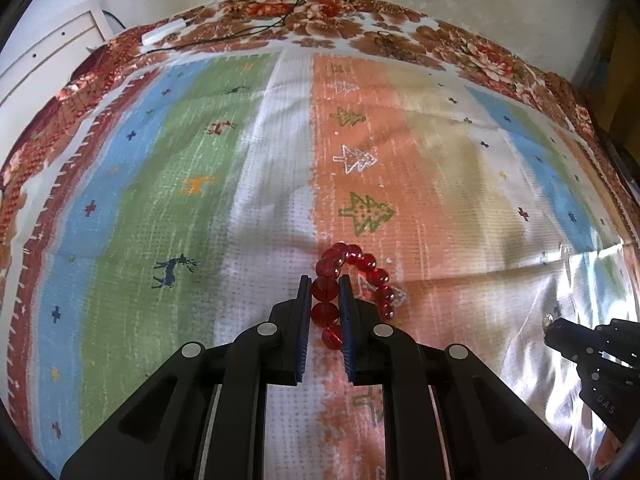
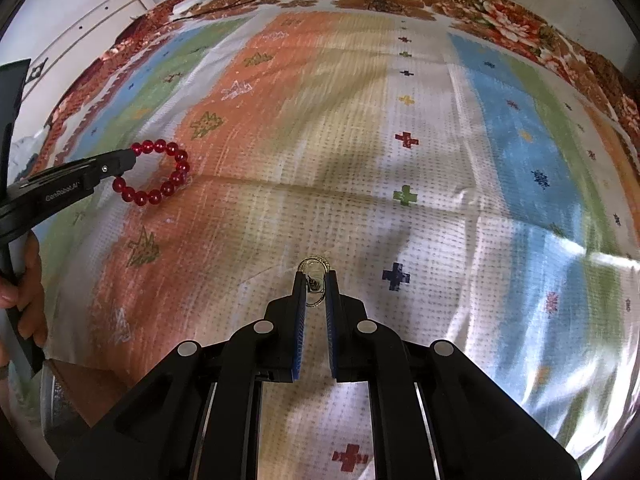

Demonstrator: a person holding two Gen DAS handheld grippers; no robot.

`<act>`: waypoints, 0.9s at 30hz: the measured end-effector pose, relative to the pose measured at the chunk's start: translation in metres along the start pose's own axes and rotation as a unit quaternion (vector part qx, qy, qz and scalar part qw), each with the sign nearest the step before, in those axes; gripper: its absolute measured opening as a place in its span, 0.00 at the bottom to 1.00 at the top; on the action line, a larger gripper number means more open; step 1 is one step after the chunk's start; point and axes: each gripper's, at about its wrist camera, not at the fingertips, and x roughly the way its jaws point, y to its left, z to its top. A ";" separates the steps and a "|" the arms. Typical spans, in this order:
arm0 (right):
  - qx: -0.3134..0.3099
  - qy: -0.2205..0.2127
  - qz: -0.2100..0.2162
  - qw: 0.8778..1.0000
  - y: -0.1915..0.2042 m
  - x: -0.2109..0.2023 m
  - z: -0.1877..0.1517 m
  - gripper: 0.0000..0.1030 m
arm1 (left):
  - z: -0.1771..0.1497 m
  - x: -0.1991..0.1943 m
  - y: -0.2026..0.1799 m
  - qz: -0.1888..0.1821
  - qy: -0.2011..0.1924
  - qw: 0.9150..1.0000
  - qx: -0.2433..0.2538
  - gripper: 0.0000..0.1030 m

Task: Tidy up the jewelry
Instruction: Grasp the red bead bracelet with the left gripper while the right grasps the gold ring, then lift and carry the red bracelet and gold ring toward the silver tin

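A red bead bracelet (image 1: 352, 280) hangs over the orange stripe of the striped cloth (image 1: 200, 200). My left gripper (image 1: 325, 286) is shut on one side of the bracelet, whose loop droops to the right and touches the cloth. In the right wrist view the bracelet (image 2: 160, 172) hangs from the left gripper (image 2: 120, 164) at the left. My right gripper (image 2: 316, 280) is shut on a small clear ring with a stone (image 2: 314, 270), held over the white stripe. The right gripper also shows in the left wrist view (image 1: 554, 326) at the lower right.
The striped cloth (image 2: 440, 160) lies on a floral bedspread (image 1: 480, 52). Black cables (image 1: 280, 20) and a white object (image 1: 164, 32) lie at the far edge. A white cabinet (image 1: 48, 52) stands at the far left. A hand (image 2: 24, 280) shows at the left.
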 end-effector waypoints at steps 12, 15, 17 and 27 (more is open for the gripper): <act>0.000 -0.014 -0.009 1.000 0.004 -0.018 -0.005 0.10 | -0.005 -0.021 -0.007 -0.007 -0.014 1.000 0.005 0.13; 0.001 -0.017 -0.010 1.000 0.005 -0.022 -0.006 0.10 | -0.006 -0.024 -0.006 -0.008 -0.015 1.000 0.003 0.13; 0.002 -0.018 -0.013 1.000 0.004 -0.024 -0.008 0.10 | -0.007 -0.028 -0.007 -0.010 -0.017 1.000 0.003 0.13; 0.004 -0.029 -0.016 0.999 0.002 -0.039 -0.014 0.10 | -0.013 -0.047 -0.012 -0.016 -0.028 0.999 0.008 0.13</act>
